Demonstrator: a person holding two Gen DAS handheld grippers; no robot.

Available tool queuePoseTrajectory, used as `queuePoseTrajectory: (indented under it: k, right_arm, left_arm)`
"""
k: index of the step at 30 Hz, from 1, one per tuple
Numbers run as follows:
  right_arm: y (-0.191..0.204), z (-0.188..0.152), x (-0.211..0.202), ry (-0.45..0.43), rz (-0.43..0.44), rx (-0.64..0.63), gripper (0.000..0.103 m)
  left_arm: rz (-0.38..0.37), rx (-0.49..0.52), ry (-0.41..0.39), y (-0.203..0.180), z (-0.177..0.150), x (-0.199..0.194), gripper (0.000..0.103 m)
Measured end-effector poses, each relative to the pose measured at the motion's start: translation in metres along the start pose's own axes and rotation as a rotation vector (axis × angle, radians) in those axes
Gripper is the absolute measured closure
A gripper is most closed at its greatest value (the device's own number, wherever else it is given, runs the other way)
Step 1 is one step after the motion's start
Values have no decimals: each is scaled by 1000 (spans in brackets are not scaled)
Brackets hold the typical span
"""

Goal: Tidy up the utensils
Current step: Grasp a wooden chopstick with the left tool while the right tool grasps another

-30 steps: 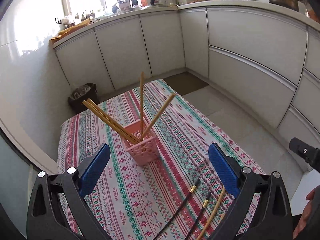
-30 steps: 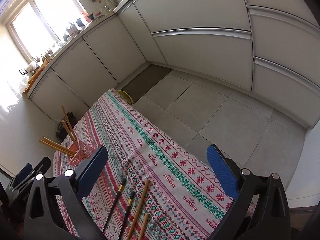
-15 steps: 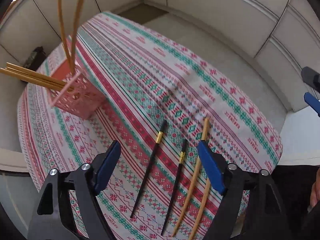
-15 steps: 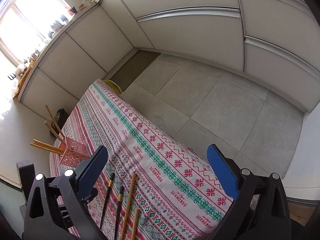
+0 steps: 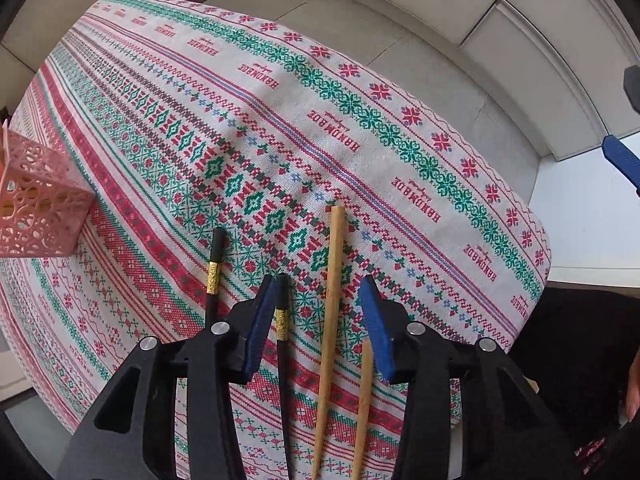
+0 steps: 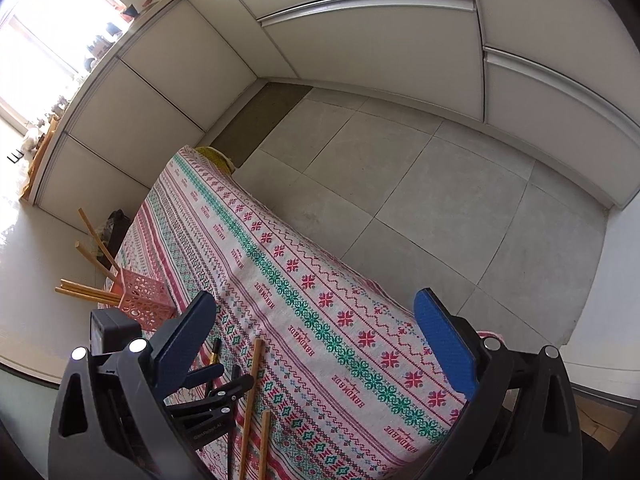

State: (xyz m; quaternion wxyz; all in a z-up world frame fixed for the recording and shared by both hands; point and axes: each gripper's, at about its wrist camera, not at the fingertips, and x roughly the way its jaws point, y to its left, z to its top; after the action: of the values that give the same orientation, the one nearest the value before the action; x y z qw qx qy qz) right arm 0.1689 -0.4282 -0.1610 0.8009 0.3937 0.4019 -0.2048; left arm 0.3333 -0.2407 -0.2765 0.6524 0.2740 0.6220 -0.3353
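- Left claw: jaws parted, low over desk's near edge, straddling second black chopstick and long wooden chopstick; gripping nothing.
- First black chopstick, gold band: just outside left pad.
- Short wooden chopstick: beside long one.
- Pink lattice holder: desk's left edge, wooden chopsticks inside.
- Right claw: wide apart, empty, above desk's right edge.
- Patterned tablecloth: covering desk.

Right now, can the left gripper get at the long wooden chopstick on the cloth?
Probably yes. The left gripper is open, and the long wooden chopstick lies between its pads alongside a black chopstick, which it may also catch.
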Motion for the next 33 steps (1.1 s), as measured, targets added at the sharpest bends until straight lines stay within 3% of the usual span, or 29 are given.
queuePoseTrajectory:
  k: [6, 7, 8, 11, 15, 20, 22, 24, 26, 33]
  right_arm:
    - [-13, 5, -2, -13, -11, 55, 7]
    - [-16, 6, -4, -22, -16, 66, 7]
    - [-18, 7, -6, -33, -20, 77, 7]
    - [-24, 10, -9, -47, -33, 98, 7]
    - [-27, 8, -4, -4, -51, 94, 7]
    - [-1, -14, 25, 189, -83, -50, 7]
    - [14, -31, 43, 302, -80, -114, 19]
    - [25, -49, 62, 421, -65, -136, 46]
    - [36, -67, 81, 556, -49, -147, 57]
    - [68, -120, 108, 665, -127, -182, 59]
  left_arm:
    - [-3, 34, 24, -8, 12, 12, 61]
    - [-4, 42, 29, -10, 18, 16, 65]
    - [-7, 52, 41, -12, 20, 21, 78]
    - [-3, 77, 65, -19, 34, 33, 96]
    - [-5, 41, 41, -17, 36, 34, 96]
    - [-46, -88, -96, 8, -4, -7, 97]
    - [-54, -134, -161, 18, -24, -31, 97]
    - [-44, -178, -222, 29, -47, -53, 97]
    - [-43, -227, -279, 42, -69, -71, 97]
    - [11, -288, -421, 64, -108, -119, 97]
